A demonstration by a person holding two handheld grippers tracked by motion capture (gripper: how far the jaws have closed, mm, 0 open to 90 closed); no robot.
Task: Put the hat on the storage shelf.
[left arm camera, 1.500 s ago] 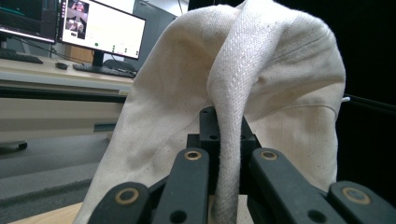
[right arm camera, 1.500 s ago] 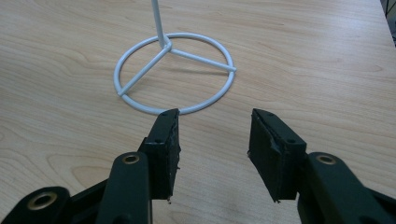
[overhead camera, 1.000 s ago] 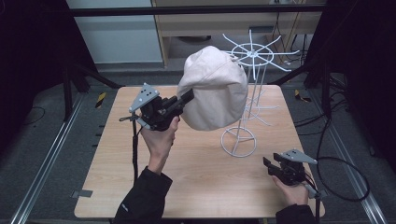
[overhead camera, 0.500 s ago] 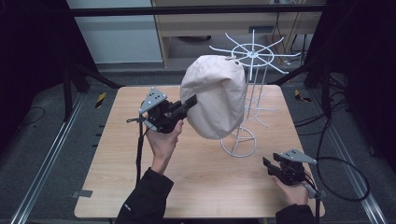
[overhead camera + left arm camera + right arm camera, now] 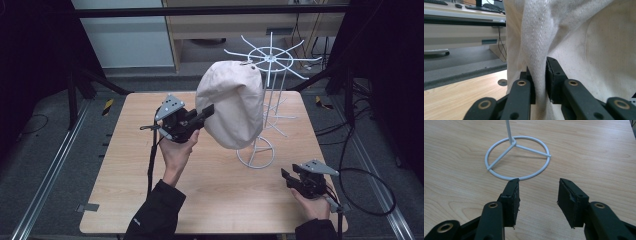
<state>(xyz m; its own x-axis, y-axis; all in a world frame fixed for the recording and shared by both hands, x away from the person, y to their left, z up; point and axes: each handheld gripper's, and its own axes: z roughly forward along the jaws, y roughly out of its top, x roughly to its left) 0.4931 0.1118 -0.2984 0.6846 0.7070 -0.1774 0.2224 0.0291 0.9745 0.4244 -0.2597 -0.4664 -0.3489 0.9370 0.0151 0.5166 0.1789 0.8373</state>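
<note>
Beige cloth cap [image 5: 231, 107] pinched between left gripper's [image 5: 206, 112] closed jaws.
Right gripper [image 5: 286, 176] gaped wide, empty, white wire stand [image 5: 517, 157] beyond its jaws.

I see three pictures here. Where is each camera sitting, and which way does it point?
High view: above the person's side, looking forward and down on the wooden table; both forearms show, with the left gripper and right gripper.
Left gripper view: rides the left gripper, looking along its jaws, shut on a fold of the cream hat.
Right gripper view: rides the right gripper, looking along its open jaws at the white wire stand and its ring base.
Shared: the high and left gripper views both show the hat; the high and right gripper views both show the stand's base.
</note>
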